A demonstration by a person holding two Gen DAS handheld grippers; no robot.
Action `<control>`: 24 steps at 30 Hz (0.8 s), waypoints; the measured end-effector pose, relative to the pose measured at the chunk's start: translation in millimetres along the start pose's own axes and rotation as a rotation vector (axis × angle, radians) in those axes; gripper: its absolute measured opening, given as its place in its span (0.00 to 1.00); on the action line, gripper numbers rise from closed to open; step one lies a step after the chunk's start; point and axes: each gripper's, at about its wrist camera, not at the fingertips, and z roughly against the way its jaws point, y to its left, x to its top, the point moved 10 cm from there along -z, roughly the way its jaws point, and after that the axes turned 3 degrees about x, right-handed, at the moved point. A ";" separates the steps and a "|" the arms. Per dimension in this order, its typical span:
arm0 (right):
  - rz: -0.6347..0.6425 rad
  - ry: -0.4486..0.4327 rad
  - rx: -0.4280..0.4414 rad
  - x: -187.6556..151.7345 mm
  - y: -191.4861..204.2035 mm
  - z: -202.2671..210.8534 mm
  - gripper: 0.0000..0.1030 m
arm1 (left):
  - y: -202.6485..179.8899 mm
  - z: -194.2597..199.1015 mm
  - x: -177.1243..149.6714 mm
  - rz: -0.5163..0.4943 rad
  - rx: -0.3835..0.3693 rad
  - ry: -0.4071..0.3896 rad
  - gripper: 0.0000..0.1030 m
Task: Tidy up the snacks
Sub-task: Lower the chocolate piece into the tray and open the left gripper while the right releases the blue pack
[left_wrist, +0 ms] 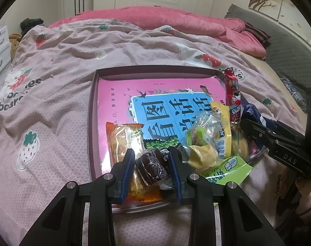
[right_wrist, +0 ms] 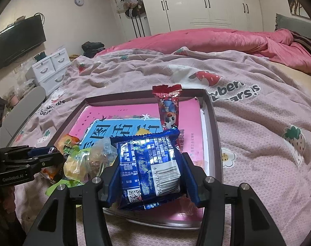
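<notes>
A shallow dark-rimmed box point(left_wrist: 93, 94) lined with a pink and blue sheet lies on the bed. Its near end holds several snacks: an orange packet point(left_wrist: 122, 137), a clear bag of yellow pieces point(left_wrist: 202, 141), a yellow packet point(left_wrist: 222, 127), a red stick pack point(left_wrist: 233, 94) and a green packet point(left_wrist: 231, 170). My left gripper point(left_wrist: 151, 164) is shut on a dark brown wrapped cake point(left_wrist: 150, 167) above the orange packet. My right gripper point(right_wrist: 150, 174) is shut on a blue foil packet point(right_wrist: 149, 168) over the box's near right part point(right_wrist: 213, 127). The red stick pack point(right_wrist: 168, 108) stands behind the packet.
The box rests on a pink strawberry-print blanket point(left_wrist: 53, 106) over a bed, with a pink quilt point(left_wrist: 165, 20) at the far side. White drawers point(right_wrist: 51, 67) and a wall television point(right_wrist: 18, 39) stand to the left, wardrobes behind.
</notes>
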 end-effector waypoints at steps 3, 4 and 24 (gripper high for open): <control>-0.002 0.000 0.004 0.2 0.0 -0.1 0.52 | -0.2 -0.2 -0.1 0.001 0.000 0.000 0.34; -0.002 0.000 0.005 0.3 -0.1 0.1 0.52 | -0.2 -0.1 -0.1 0.000 0.000 -0.001 0.34; -0.004 -0.014 0.001 3.4 0.7 8.8 0.52 | -2.7 -0.2 1.3 0.005 -0.009 -0.003 0.34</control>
